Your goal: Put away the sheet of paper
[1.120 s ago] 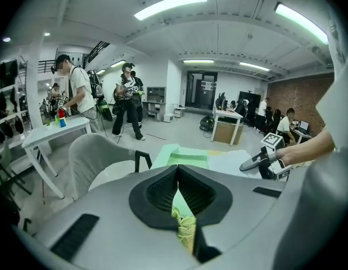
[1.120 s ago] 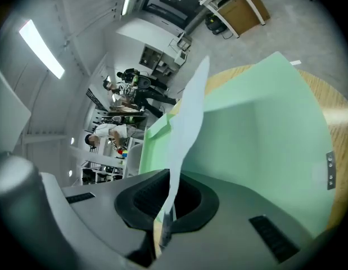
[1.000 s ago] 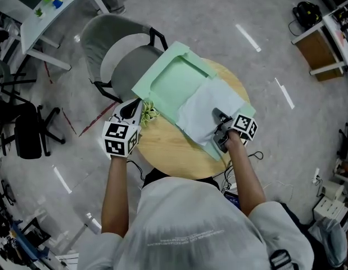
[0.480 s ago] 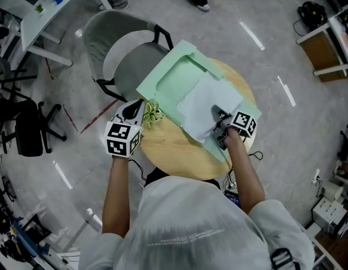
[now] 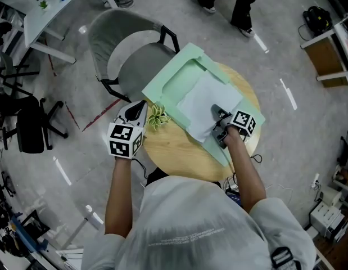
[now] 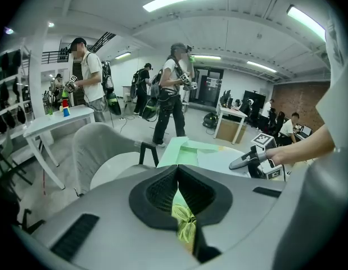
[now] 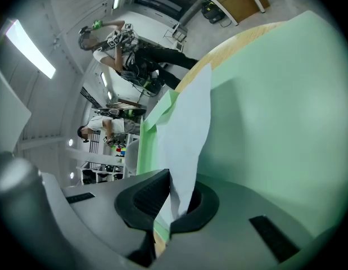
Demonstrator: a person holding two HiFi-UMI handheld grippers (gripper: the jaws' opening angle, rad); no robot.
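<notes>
A white sheet of paper (image 5: 210, 103) lies on an open pale green folder (image 5: 179, 80) on the round wooden table (image 5: 179, 151). My right gripper (image 5: 215, 111) is shut on the sheet's near edge, over the folder's right half. In the right gripper view the paper (image 7: 190, 128) runs out from between the closed pads of the right gripper (image 7: 171, 193), above the green folder (image 7: 275, 122). My left gripper (image 5: 137, 110) hovers at the table's left rim, jaws together and gripping nothing that I can see. A small green plant (image 5: 158, 117) stands beside its tip.
A grey armchair (image 5: 131, 55) stands behind the table, with the folder's far corner over its seat. A person's legs (image 5: 241, 4) are on the floor beyond. A white desk (image 5: 50, 10) is at far left. In the left gripper view, several people (image 6: 174, 94) stand in the room.
My right gripper has slid the paper a little up and left, further onto the folder. The left gripper has barely shifted. A walking person's legs have come into view at the top.
</notes>
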